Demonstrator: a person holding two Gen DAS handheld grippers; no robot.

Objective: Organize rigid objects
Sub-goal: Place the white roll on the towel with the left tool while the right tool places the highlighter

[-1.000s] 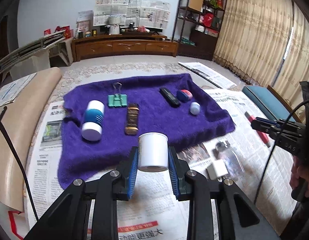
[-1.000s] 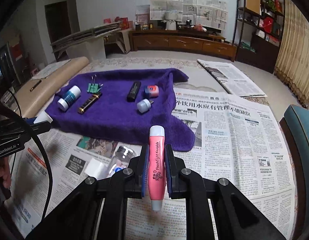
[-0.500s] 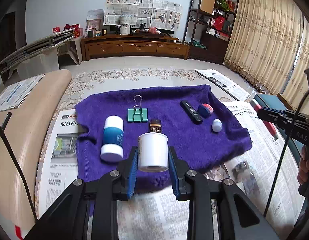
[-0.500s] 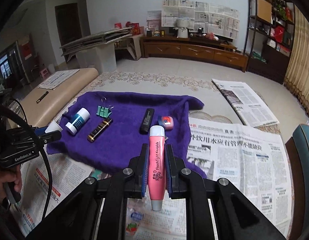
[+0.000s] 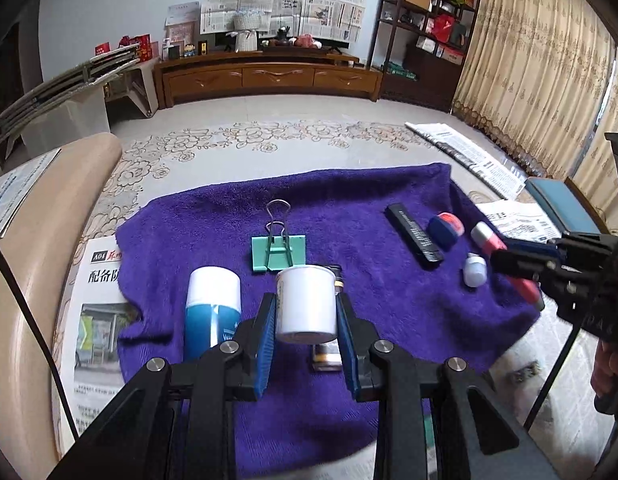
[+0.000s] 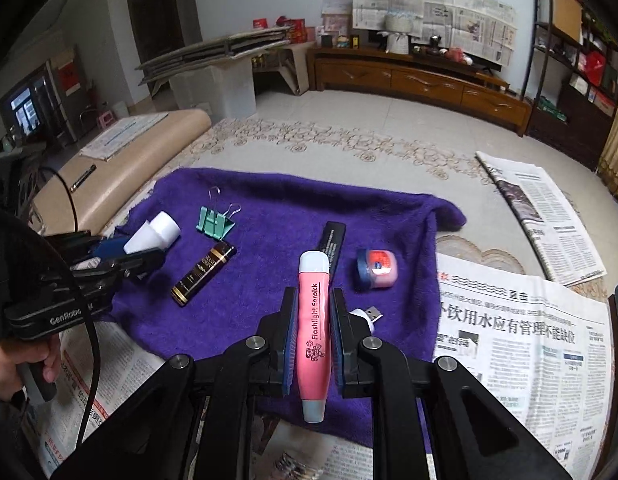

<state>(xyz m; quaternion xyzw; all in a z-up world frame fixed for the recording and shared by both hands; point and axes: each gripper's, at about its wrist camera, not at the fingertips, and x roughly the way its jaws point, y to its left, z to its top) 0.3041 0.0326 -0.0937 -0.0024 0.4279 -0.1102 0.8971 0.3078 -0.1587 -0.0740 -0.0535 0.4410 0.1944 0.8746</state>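
My left gripper [image 5: 307, 314] is shut on a white cylindrical jar [image 5: 306, 304], held above the purple towel [image 5: 349, 200] over a brown tube [image 6: 203, 268]. My right gripper [image 6: 313, 330] is shut on a pink flashlight ear pick [image 6: 313, 328], held over the towel's right part; it also shows in the left wrist view [image 5: 505, 262]. On the towel lie a blue-and-white bottle [image 5: 213, 312], a green binder clip [image 5: 277, 252], a black stick [image 5: 415, 236], a blue-and-red tin [image 5: 445, 229] and a small white cap [image 5: 475, 270].
Newspapers [image 6: 521, 344] cover the floor around the towel. A beige cushion [image 5: 33, 232] lies at the left. A folded newspaper [image 6: 537, 208] lies at the far right. A wooden cabinet [image 5: 269, 76] stands at the back wall. A teal stool [image 5: 561, 208] is at the right.
Both grippers have moved forward over the towel with their objects still held. The jar is now above the brown tube, and the ear pick is near the black stick and tin.
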